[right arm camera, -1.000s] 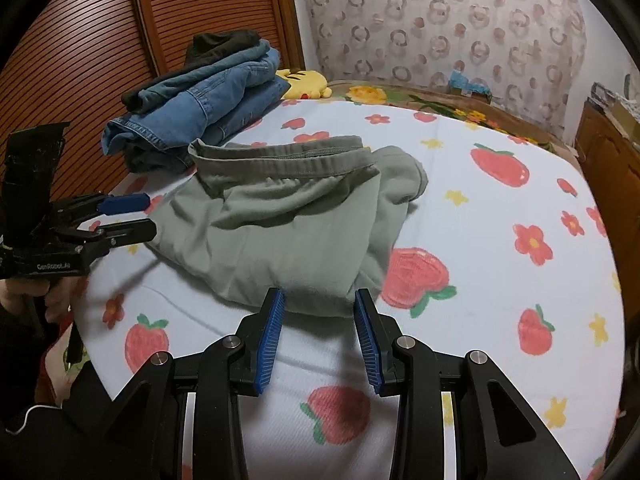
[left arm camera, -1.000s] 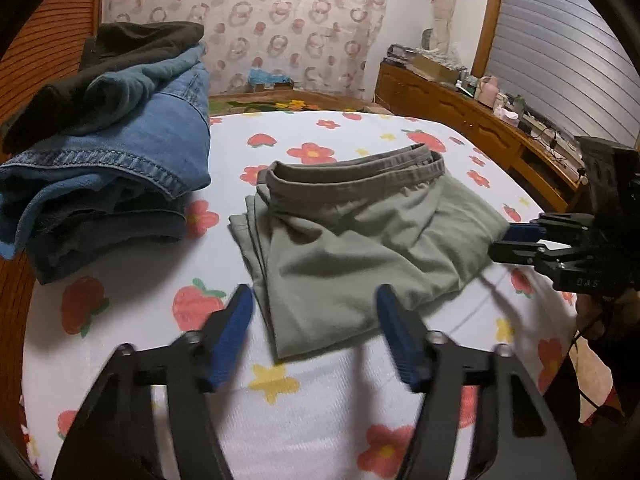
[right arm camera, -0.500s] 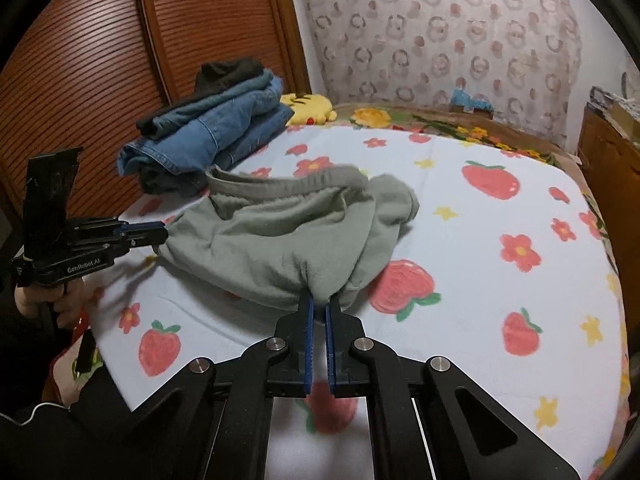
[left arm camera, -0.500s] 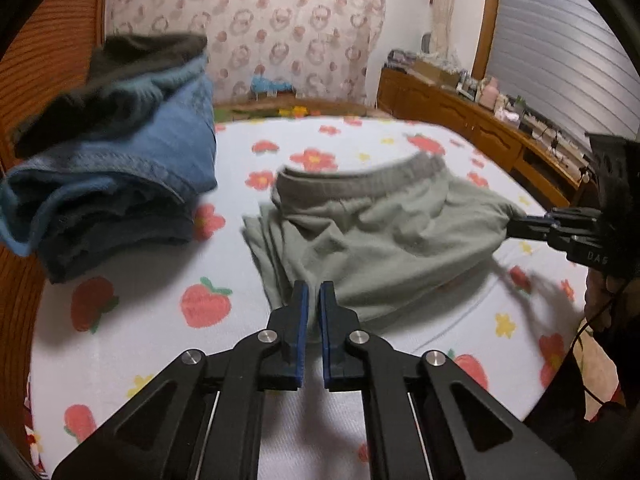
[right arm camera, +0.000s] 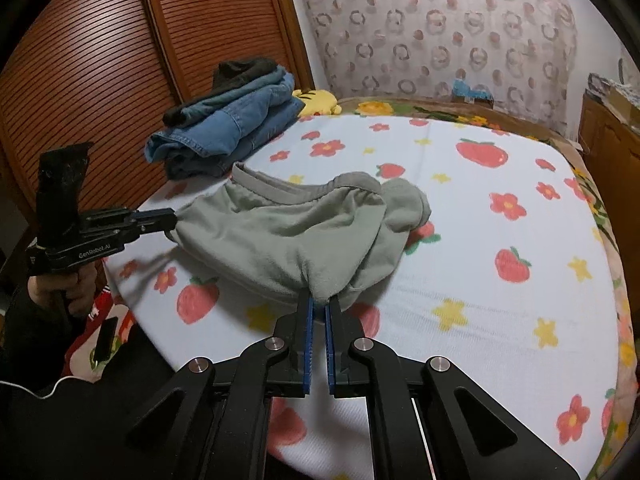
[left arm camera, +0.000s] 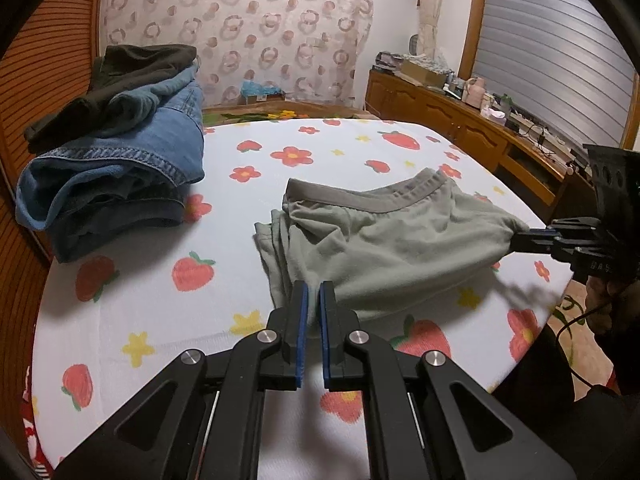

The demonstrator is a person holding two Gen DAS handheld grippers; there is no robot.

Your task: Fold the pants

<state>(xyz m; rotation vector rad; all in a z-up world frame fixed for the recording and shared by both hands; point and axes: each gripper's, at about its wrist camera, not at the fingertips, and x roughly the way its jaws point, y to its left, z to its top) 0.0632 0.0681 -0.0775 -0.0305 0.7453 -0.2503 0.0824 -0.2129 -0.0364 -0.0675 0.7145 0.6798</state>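
The grey-green pants (left arm camera: 384, 236) lie folded on the bed, waistband on the far side. My left gripper (left arm camera: 313, 294) is shut on their near left corner; in the right wrist view it (right arm camera: 170, 216) pinches the pants' left end. My right gripper (right arm camera: 319, 304) is shut on the near edge of the pants (right arm camera: 304, 224) and lifts it slightly; in the left wrist view it (left arm camera: 520, 236) grips the right end. The cloth hangs stretched between the two grippers.
A pile of blue jeans and dark clothes (left arm camera: 116, 152) sits at the far left of the bed (left arm camera: 160, 320). A yellow plush toy (right arm camera: 318, 102) lies behind it. A wooden sideboard (left arm camera: 460, 128) runs along the right wall, wooden slatted doors (right arm camera: 100, 60) on the left.
Both grippers went from open to shut on the pants' near corners. They have lifted the near edge and pulled the pants toward the bed's near edge.
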